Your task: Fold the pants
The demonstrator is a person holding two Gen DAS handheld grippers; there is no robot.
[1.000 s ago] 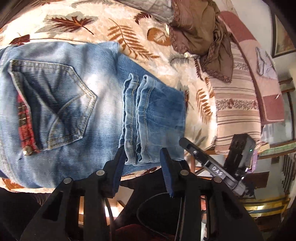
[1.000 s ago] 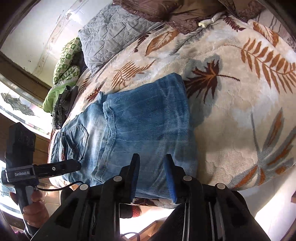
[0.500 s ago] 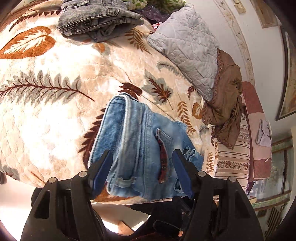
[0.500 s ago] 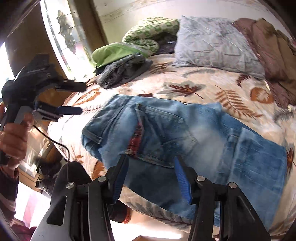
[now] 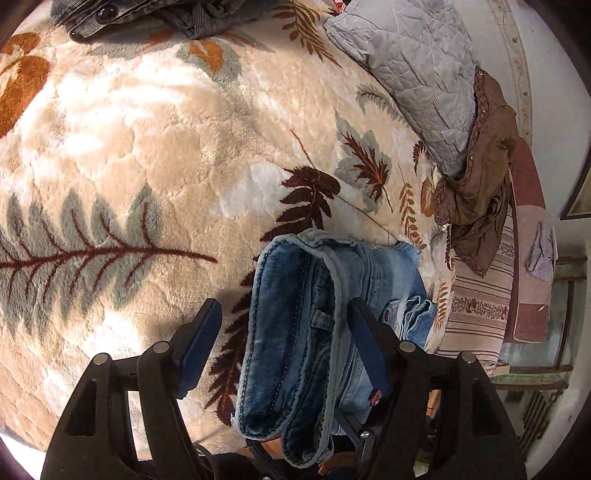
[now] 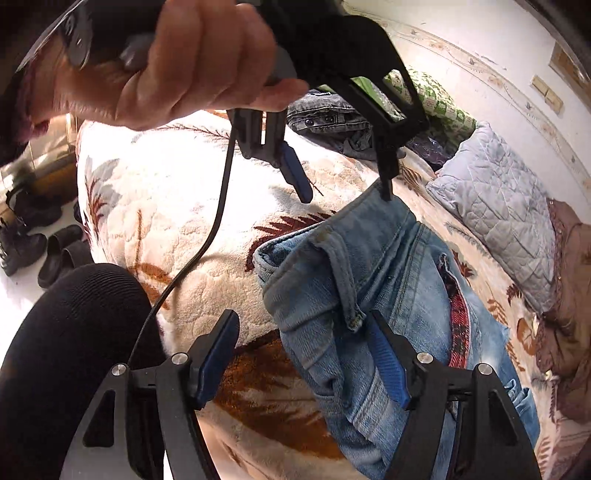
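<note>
Two claws, both spread wide, work at the waistband end of the folded jeans [image 5: 295, 332] on the bed [image 5: 147, 166]. Nearest in the left wrist view, the left claw [image 5: 284, 339] straddles the thick folded edge, its right finger [image 5: 369, 350] against the denim and its left finger clear over the blanket. In the right wrist view, the right claw [image 6: 306, 354] likewise brackets the waistband corner without clamping it. Only this view shows the left hand [image 6: 177, 62] gripping its tool, the trailing black cable [image 6: 221, 206], the person's dark-clad knee [image 6: 66, 332] and shoes [image 6: 40, 243] on the floor. Farther off lie a grey quilted pillow [image 5: 417, 74], a brown garment [image 5: 484, 177] and a dark denim pile [image 5: 147, 14].
</note>
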